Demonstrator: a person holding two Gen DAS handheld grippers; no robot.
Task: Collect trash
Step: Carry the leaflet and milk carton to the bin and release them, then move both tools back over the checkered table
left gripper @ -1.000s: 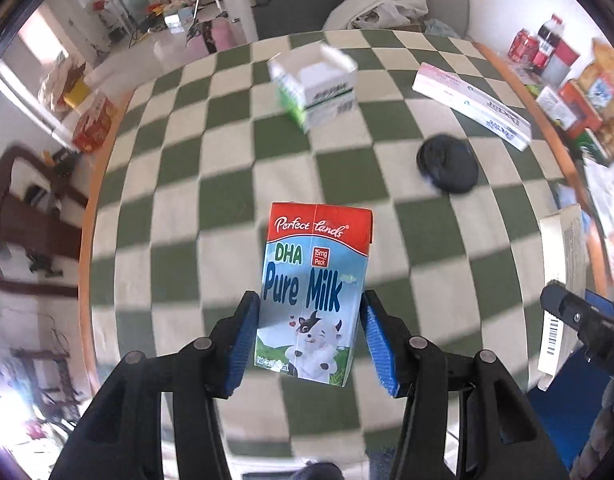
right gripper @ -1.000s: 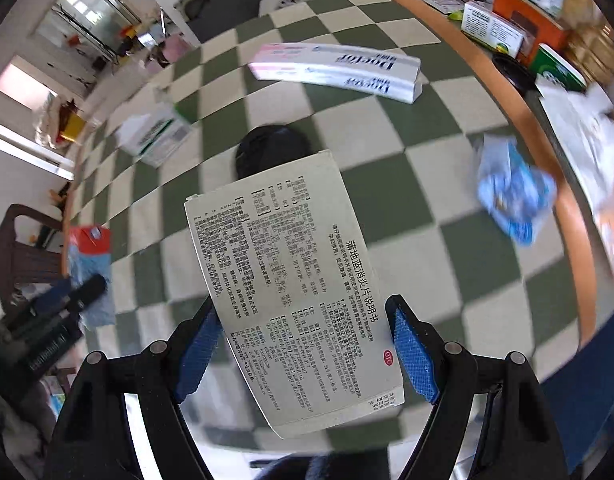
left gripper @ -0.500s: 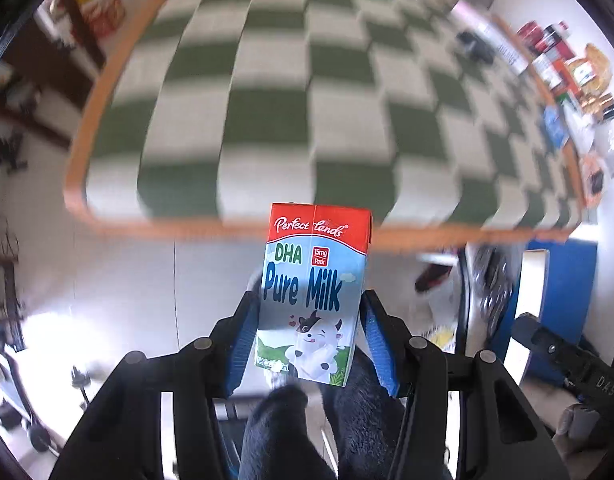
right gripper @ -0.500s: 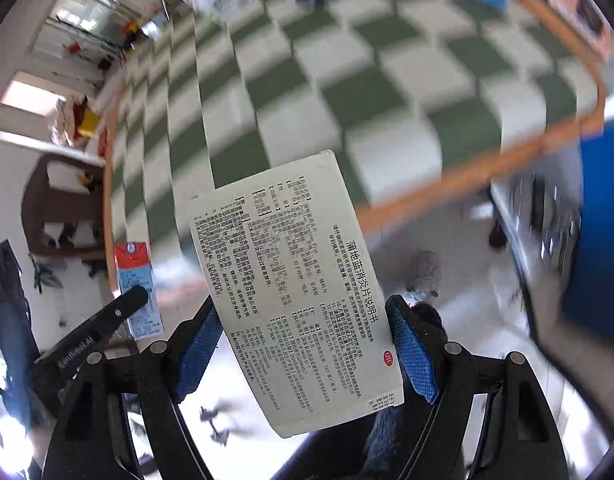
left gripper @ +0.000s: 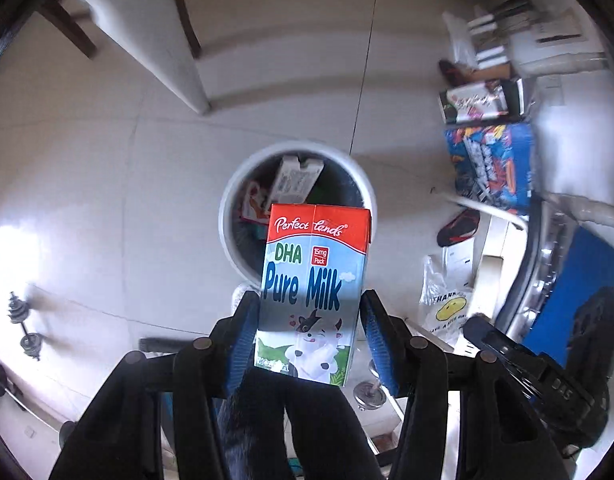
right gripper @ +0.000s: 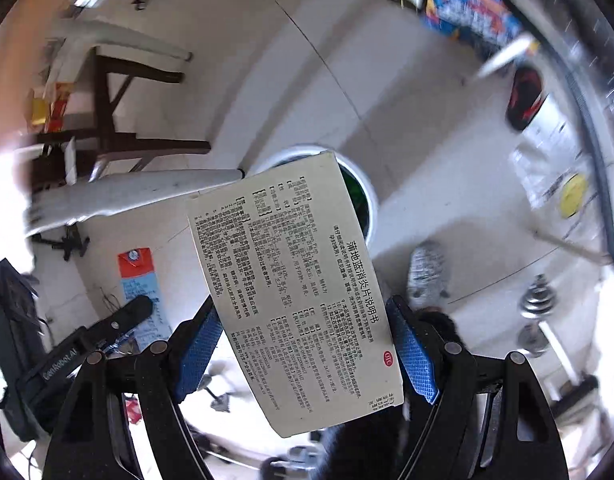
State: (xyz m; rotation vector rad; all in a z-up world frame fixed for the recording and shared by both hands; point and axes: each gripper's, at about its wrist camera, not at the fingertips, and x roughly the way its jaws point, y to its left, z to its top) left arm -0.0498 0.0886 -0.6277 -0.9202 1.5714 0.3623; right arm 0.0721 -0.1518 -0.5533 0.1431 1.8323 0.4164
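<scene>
Both tools point steeply down: the left tool (left gripper: 307, 340) clamps a milk carton, the right tool (right gripper: 303, 356) a printed leaflet.

Both hands have swung away from the checked table and down toward the floor. Behind the milk carton (left gripper: 313, 296) in the left gripper (left gripper: 307, 344) there is now a round white bin (left gripper: 231, 200) with trash in it, where the tabletop was a second ago. The printed leaflet (right gripper: 295, 292) in the right gripper (right gripper: 303, 348) now hangs over the same bin (right gripper: 369, 196), on pale floor tiles (left gripper: 107, 200).
</scene>
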